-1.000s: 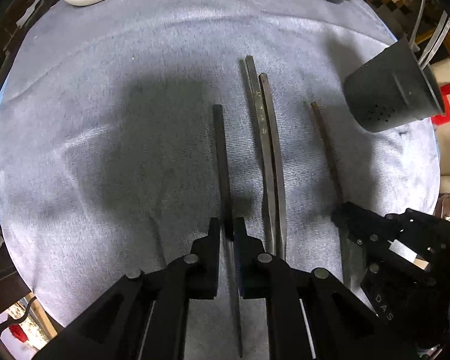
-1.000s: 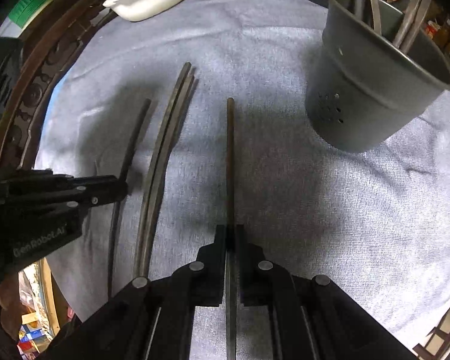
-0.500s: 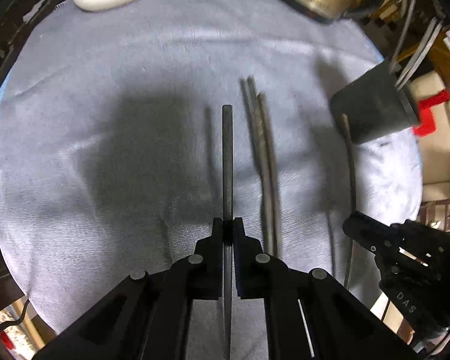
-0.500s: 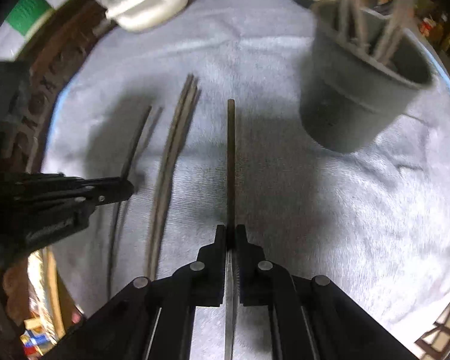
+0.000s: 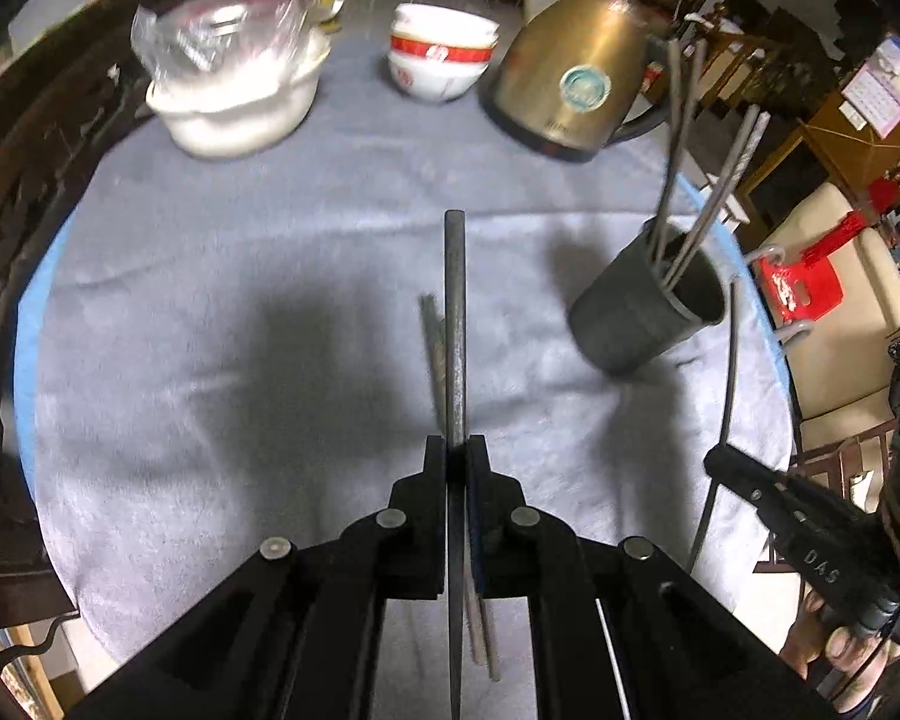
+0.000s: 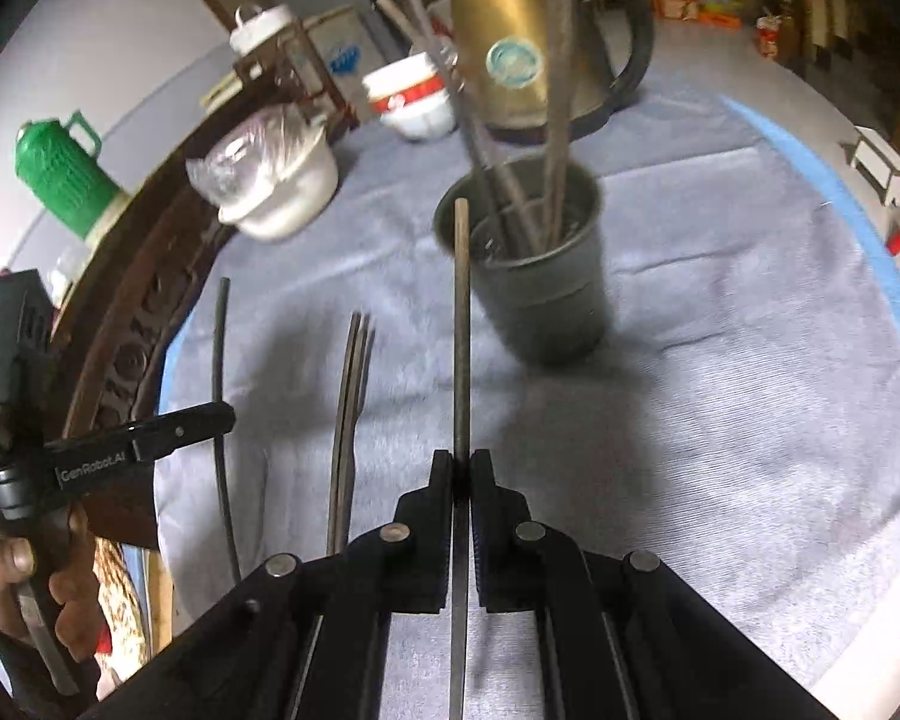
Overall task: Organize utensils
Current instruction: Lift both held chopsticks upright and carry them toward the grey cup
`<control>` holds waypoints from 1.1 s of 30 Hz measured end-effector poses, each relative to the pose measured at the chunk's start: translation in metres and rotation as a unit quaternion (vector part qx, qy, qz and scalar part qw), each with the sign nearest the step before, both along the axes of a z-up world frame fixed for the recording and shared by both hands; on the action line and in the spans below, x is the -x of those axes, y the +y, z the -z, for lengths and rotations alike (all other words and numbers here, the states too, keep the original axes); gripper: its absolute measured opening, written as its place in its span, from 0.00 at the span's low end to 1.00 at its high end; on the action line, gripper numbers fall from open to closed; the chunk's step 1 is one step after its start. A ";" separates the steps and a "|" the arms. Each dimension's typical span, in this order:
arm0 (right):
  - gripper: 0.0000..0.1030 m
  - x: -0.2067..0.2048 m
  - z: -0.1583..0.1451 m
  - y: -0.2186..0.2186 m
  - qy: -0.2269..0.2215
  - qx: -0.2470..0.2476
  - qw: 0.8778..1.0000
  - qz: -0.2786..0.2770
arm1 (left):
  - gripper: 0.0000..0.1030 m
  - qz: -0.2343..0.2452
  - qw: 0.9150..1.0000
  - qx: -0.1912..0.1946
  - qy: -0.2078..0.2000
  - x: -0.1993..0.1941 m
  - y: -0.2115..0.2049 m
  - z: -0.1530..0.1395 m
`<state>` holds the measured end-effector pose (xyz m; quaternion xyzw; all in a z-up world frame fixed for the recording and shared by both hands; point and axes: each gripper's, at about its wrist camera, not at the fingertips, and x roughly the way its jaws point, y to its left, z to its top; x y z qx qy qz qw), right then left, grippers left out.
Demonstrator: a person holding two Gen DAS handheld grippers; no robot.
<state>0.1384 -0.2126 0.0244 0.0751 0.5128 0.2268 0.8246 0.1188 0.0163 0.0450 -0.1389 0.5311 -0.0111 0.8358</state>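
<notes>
The left gripper [image 5: 456,456] is clamped on a dark chopstick [image 5: 453,324] that runs straight ahead from between its jaws, lifted above the grey table cloth [image 5: 210,360]. The right gripper [image 6: 461,468] pinches a second chopstick [image 6: 461,324] the same way, its tip in front of the near rim of the dark utensil holder [image 6: 540,300]. A loose pair of chopsticks [image 6: 348,420] lies on the cloth between the two grippers.

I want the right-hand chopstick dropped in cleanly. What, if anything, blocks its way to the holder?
Nothing visible lies between the right gripper chopstick and the holder. Only the chopsticks already standing inside crowd part of its opening.
</notes>
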 end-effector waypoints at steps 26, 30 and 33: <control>0.06 0.055 -0.045 -0.097 -0.055 -0.095 0.987 0.116 | 0.06 -0.072 0.983 -0.088 -0.142 -0.005 -0.046 -0.082; 0.06 0.059 -0.059 -0.115 -0.073 -0.090 0.985 0.128 | 0.06 -0.061 0.980 -0.082 -0.169 -0.019 -0.071 -0.098; 0.06 0.060 -0.063 -0.125 -0.082 -0.084 0.983 0.144 | 0.06 -0.046 0.979 -0.081 -0.181 -0.027 -0.081 -0.100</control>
